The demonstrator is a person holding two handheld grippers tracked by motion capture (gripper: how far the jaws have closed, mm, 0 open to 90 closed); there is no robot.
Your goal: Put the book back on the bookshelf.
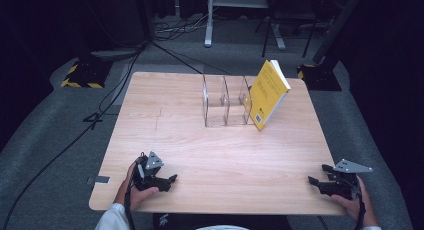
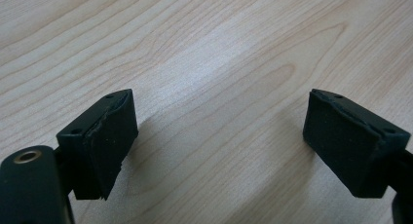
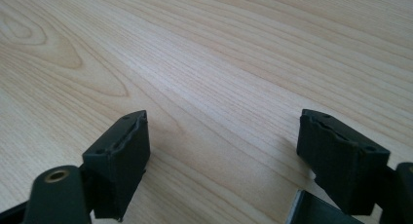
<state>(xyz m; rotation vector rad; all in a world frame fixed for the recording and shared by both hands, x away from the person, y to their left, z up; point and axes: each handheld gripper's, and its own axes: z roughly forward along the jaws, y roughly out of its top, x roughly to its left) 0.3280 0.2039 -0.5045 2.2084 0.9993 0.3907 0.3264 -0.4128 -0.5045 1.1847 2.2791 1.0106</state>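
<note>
While dark curtains and grey carpet ring it, the pale rectangular wooden table (image 1: pixel 210 155) fills the middle of the high view. At twelve o'clock on it stands a clear acrylic divided holder (image 1: pixel 225 101), with a yellow paperback book (image 1: pixel 269 94) tilted against its three o'clock side. The left gripper (image 1: pixel 167 181) rests at seven o'clock, the right gripper (image 1: pixel 316 176) at five, both released with nothing between their jaws, well apart from the book.
</note>
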